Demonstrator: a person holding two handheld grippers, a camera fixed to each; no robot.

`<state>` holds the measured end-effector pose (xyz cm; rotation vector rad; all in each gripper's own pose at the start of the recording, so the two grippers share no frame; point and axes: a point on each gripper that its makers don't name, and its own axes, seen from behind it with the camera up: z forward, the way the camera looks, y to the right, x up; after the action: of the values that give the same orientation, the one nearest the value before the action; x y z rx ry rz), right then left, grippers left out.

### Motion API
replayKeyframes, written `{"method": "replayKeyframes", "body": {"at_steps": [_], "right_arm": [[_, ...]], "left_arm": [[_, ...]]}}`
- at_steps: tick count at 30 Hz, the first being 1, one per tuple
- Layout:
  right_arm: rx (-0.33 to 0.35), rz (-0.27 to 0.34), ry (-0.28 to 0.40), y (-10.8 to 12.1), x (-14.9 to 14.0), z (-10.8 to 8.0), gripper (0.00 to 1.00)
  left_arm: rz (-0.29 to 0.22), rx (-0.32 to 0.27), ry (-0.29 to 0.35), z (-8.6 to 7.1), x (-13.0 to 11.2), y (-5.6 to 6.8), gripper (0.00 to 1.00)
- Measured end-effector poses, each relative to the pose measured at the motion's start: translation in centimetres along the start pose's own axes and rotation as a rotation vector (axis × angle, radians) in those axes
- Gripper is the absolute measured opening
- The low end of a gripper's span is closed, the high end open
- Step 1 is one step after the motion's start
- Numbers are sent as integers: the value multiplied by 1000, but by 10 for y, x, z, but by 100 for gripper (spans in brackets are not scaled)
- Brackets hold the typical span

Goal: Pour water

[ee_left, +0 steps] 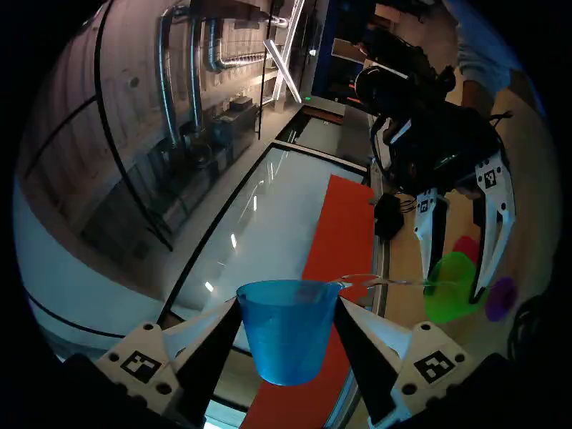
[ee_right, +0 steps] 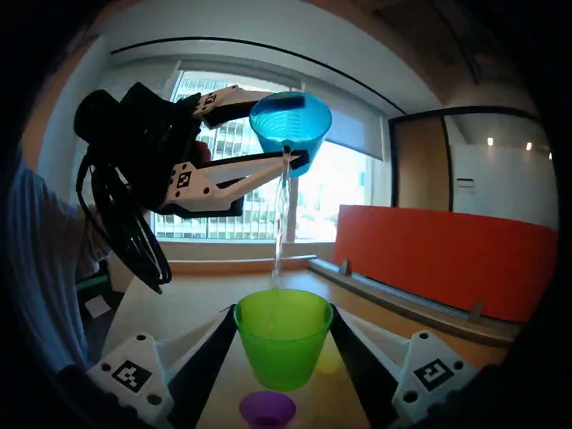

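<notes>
The left tongs are clenched on a blue cup, both fingers pressing its sides, held high and tipped over. A thin stream of water falls from its rim into a green cup, which the right tongs grasp upright just above the counter. A purple cup stands on the counter below the green one, and a red partition runs along the counter's far edge.

Blue cup translucent, lower centre. Green cup translucent lime, lower centre. Purple cup, bottom edge. Orange-red divider, right. Table pale wood. Right claw white, black-white square tags.
</notes>
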<state>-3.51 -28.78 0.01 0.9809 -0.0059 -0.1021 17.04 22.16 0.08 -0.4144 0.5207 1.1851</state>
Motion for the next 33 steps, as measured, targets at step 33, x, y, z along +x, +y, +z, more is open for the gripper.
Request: {"method": "replayKeyframes", "body": {"at_steps": [33], "right_arm": [[-7, -2, 5, 2, 0, -2, 92]], "left_arm": [[152, -22, 9, 4, 5, 0, 87]]}}
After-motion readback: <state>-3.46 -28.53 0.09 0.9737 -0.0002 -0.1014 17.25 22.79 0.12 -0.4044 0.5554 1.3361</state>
